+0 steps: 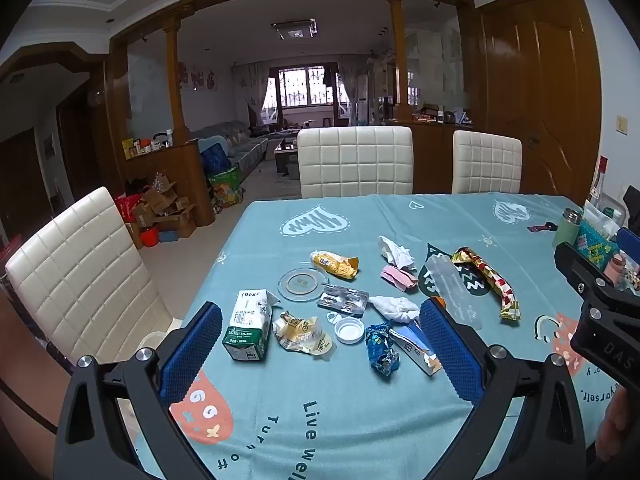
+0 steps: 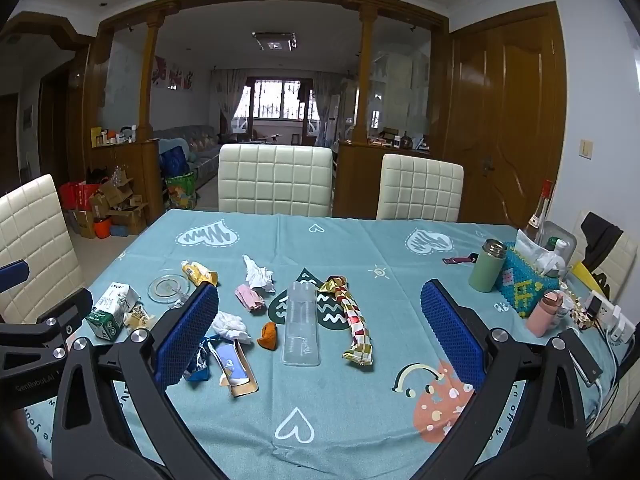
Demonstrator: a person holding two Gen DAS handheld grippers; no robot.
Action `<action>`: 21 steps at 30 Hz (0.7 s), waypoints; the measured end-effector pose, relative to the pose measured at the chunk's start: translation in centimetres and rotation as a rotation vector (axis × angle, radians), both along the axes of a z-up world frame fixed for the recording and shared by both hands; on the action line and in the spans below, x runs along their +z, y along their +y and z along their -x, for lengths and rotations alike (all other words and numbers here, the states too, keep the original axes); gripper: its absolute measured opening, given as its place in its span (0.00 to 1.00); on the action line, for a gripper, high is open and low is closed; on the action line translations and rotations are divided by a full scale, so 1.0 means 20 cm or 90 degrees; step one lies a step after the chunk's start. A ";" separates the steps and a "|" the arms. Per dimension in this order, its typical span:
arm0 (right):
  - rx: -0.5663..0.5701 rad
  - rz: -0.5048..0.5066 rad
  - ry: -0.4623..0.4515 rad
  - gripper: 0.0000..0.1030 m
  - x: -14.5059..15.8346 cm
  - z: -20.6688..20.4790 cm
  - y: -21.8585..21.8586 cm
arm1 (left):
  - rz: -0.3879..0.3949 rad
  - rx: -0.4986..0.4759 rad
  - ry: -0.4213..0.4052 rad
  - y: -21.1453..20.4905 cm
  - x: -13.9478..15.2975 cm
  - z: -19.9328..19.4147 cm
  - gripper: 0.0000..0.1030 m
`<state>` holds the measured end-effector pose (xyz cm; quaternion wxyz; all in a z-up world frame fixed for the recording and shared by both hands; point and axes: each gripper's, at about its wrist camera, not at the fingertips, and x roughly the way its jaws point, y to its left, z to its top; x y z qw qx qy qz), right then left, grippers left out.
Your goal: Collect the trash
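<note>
Trash lies spread on the blue tablecloth point(image 1: 352, 412). A green-white milk carton point(image 1: 247, 325), a crumpled cream wrapper point(image 1: 300, 332), a white cap point(image 1: 349, 329), a blue foil wrapper point(image 1: 382, 350), a blister pack point(image 1: 343, 299), tissues point(image 1: 394, 307) and a yellow wrapper point(image 1: 335, 265) sit ahead of my left gripper point(image 1: 320, 344), which is open and empty above them. My right gripper point(image 2: 320, 332) is open and empty above a clear plastic tray point(image 2: 302, 326), a red-gold checked wrapper point(image 2: 354, 320), an orange peel point(image 2: 267, 334) and a flattened box point(image 2: 236, 368).
A glass coaster point(image 1: 299, 283) lies by the yellow wrapper. A green flask point(image 2: 487, 266), a beaded tissue box point(image 2: 528, 286), a pink bottle point(image 2: 545, 314) and cables crowd the table's right edge. Cream chairs point(image 2: 276, 186) stand at the far and left sides.
</note>
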<state>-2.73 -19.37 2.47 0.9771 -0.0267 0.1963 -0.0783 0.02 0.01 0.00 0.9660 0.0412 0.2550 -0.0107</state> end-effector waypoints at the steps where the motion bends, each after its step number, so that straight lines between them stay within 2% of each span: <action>1: 0.000 0.001 0.000 0.97 0.00 0.00 0.00 | -0.001 0.000 0.000 0.00 0.00 0.00 0.94; 21: 0.000 -0.002 0.000 0.97 0.00 0.00 0.00 | 0.003 0.001 0.001 0.00 0.00 0.00 0.94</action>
